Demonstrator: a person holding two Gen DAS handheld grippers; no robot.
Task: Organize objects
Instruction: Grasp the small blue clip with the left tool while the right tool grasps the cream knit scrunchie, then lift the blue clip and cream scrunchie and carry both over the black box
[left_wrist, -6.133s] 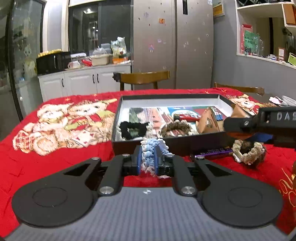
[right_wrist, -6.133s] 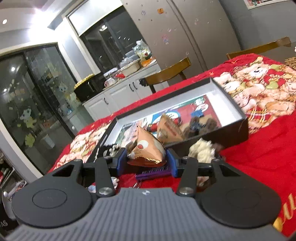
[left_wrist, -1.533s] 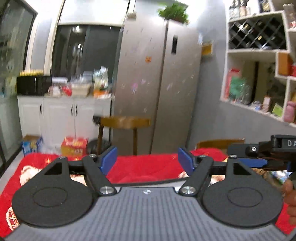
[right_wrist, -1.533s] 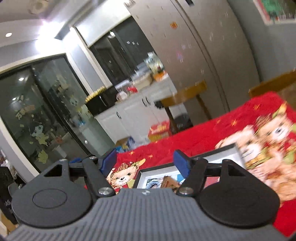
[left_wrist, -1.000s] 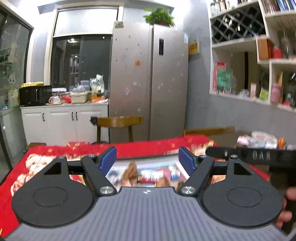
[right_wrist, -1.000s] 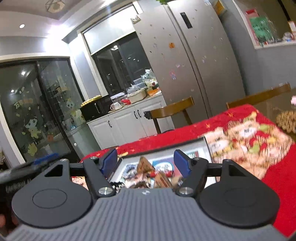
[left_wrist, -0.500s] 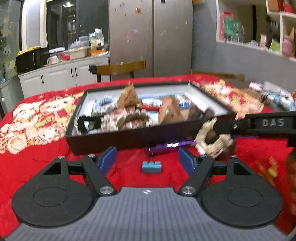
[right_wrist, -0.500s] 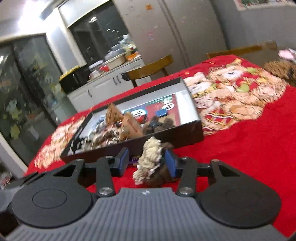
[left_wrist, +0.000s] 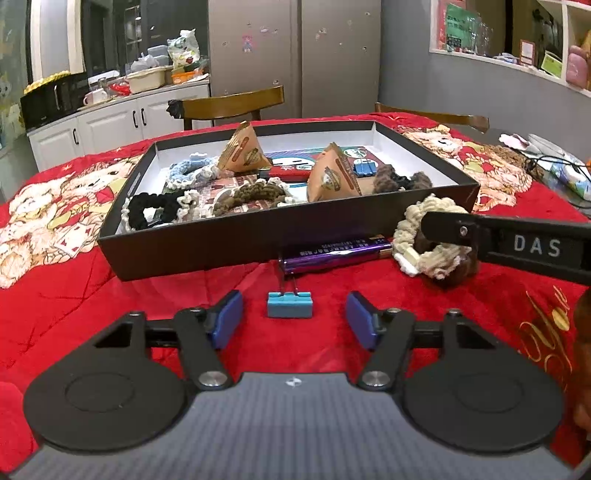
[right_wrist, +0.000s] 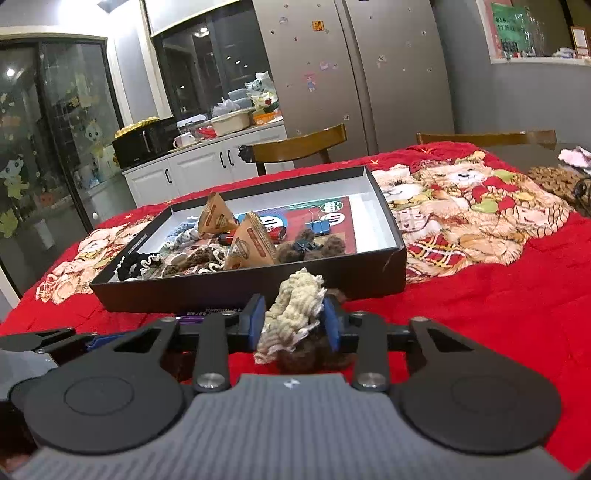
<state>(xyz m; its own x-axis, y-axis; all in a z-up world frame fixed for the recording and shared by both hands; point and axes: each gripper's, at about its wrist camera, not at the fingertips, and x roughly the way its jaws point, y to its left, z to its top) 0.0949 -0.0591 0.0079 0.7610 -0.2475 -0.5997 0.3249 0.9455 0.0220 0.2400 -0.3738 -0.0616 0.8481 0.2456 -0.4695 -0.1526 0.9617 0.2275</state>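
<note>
The left tongs hang low over the red cloth that covers the bench, their 2 blue pads still apart and closing. A small blue binder clip lies on the cloth between them, just ahead of the pads — neither pad touches it.

The right tongs are closing too, and their pads already press on a cream and brown scrunchie, squeezed upright between them. In the left camera's view the same scrunchie sits on the cloth just beside the near right corner of the box, with the right tongs' black arm lying across it.

The black box stands open on the cloth, straight ahead of both tongs. Inside it lie 2 tan pyramid-shaped packets, a black scrunchie, a pale blue one, a dark brown one, an olive and cream one, a red lighter and another blue clip.

A purple lighter lies on the cloth against the box's near wall, between the blue binder clip and the cream and brown scrunchie. A bit of a hand shows at the right edge of the left view.
</note>
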